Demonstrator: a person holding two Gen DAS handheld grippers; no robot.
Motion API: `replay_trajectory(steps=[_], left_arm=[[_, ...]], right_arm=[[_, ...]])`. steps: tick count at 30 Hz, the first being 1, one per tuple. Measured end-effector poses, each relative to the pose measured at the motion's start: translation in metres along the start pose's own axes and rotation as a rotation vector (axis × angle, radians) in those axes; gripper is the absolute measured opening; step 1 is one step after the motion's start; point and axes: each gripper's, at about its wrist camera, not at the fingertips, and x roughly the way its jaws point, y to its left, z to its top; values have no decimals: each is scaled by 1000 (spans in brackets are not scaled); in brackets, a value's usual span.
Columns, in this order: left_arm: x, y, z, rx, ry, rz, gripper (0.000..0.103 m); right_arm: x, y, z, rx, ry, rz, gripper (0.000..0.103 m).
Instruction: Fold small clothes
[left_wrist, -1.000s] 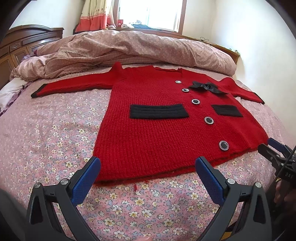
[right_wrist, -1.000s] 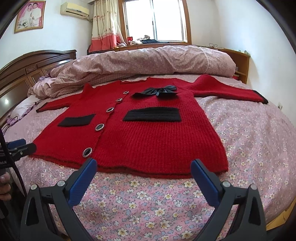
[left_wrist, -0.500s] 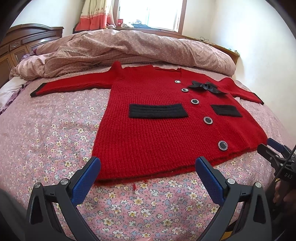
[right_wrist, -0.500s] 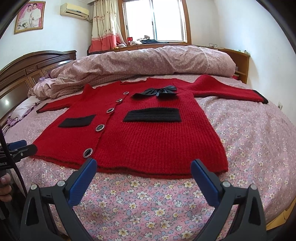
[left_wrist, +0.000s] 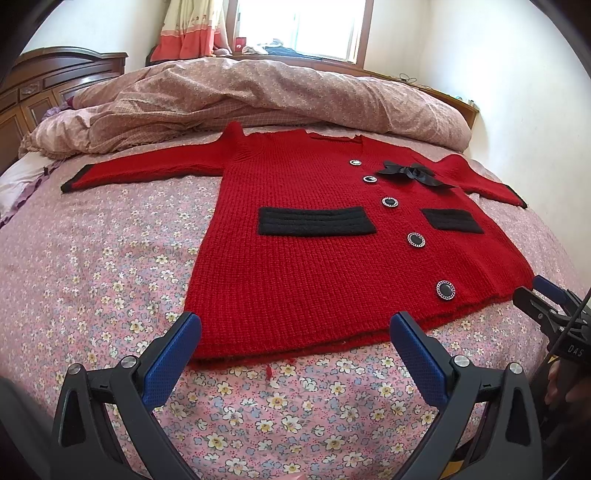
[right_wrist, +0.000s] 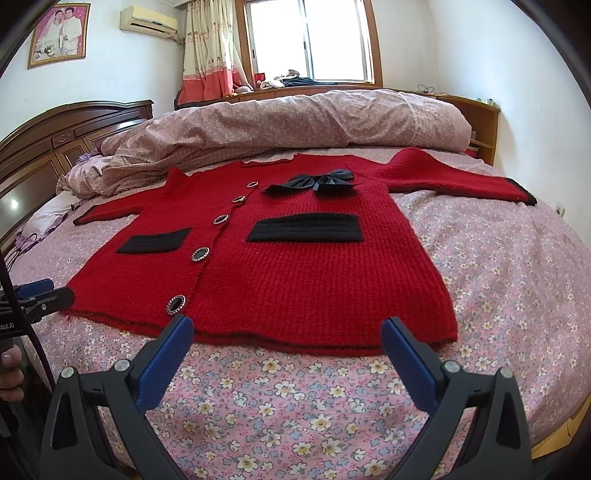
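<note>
**Cardigan flat on the bed, both claws spread at the hem**

The cardigan (left_wrist: 314, 258) lies face up and buttoned on the bed (left_wrist: 92, 266), sleeves out to either side, collar toward the quilt (left_wrist: 240, 96) heaped at the far end, hem nearest the cameras.

At the left, the left gripper (left_wrist: 295, 332) hangs just short of the hem, fingers wide apart, holding nothing. Its own view takes in the left sleeve (left_wrist: 147, 168), stretched flat and well apart from the body's edge.

At the right, the right gripper (right_wrist: 286, 332) is likewise spread and empty, just short of the hem, with the right sleeve (right_wrist: 461, 177) reaching away.

The knit looks thick, soft and fairly light; it should drape and sag, not slip. The bow (right_wrist: 314, 181) and buttons (right_wrist: 199, 254) are best left alone. A cuff or hem corner, pinched through the full thickness, seems the surest hold; the sleeves likely fold in first.
</note>
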Motion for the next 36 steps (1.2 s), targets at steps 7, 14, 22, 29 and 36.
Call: replay_trajectory(steps=[7,14,22,29,36], left_arm=[[3,6,8,-5,18,5,99],[7,49,31,-113,35,0,99],[23,118,78,-172,15,86,99],[59,193,126,-235,11,220,99],[96,281,151,-480,50,251,99]], right_arm=[[2,5,3,-13,0,17,103],[22,21,23,-38,-10,82,103],[62,55,49,-124,-16,168,103],[96,87,84,-134,-36,304,103],[124,88,109,-200,-58,259,103]])
